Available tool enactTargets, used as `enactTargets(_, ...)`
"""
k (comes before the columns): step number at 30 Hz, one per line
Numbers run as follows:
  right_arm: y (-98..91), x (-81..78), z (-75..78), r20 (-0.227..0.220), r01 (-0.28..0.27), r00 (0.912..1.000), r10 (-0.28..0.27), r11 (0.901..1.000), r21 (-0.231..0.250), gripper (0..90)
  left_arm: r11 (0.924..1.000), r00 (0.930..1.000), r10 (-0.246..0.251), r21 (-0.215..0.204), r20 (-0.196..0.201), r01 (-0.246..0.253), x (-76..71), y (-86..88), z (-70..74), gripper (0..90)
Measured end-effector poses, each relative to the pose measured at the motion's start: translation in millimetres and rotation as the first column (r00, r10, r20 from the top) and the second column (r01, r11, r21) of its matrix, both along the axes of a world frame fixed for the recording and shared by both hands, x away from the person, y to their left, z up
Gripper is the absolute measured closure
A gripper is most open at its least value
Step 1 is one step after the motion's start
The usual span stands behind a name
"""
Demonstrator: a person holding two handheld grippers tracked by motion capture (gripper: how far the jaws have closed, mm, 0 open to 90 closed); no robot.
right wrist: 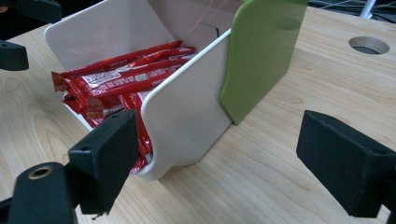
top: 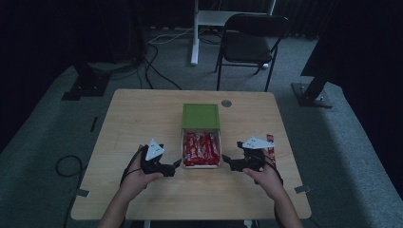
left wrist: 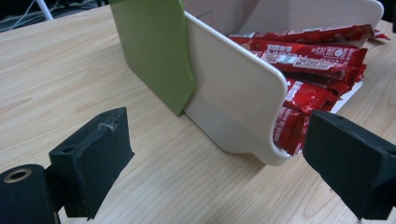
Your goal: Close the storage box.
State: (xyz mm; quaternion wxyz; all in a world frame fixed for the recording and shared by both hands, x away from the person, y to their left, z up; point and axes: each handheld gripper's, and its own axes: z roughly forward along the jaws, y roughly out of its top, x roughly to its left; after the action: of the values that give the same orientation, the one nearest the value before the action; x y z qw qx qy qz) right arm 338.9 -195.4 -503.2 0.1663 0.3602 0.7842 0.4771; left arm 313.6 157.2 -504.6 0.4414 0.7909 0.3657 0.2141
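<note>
- High view shows you the pale wooden rectangular desk [top: 142, 114], the largest thing before you, with a round cable hole [top: 226, 103] near its far edge.
- Behind the desk stands a dark folding chair with a metal frame [top: 249, 40], well apart from your work.
- At the desk's middle sits the white plastic box [top: 201, 166], open at your end, with its flat green lid [top: 200, 116] covering the far half.
- Red foil-wrapped snack bars [top: 201, 148] lie packed lengthwise inside the box, filling the uncovered half.
- One more red wrapped bar [top: 271, 147] lies on the desk just beyond your right hand.
- Your left gripper [top: 172, 167] rests just beside the box's left near corner; its fingers [left wrist: 93, 163] stand wide apart and hold nothing, with the box's white side wall rising between them in the left gripper view.
- Your right gripper [top: 229, 162] sits just beside the box's right near corner; its fingers [right wrist: 105, 156] are likewise spread wide and empty, straddling the box's rounded corner in the right gripper view.
</note>
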Motion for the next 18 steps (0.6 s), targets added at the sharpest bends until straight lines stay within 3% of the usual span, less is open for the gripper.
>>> enactTargets(5,2.7,2.7,-2.1,-0.008,-0.005,1.0,0.005,1.0,0.001,12.6,0.9999,1.0,0.0,-0.012,-0.009,0.0,3.1,-2.6,-0.9,8.6)
enactTargets(18,8.5,9.3,-6.1,-0.017,0.0,0.9998,0.0,1.0,-0.001,12.8,0.9996,0.9995,0.027,0.002,-0.017,-0.027,12.6,-4.5,-4.9,8.6)
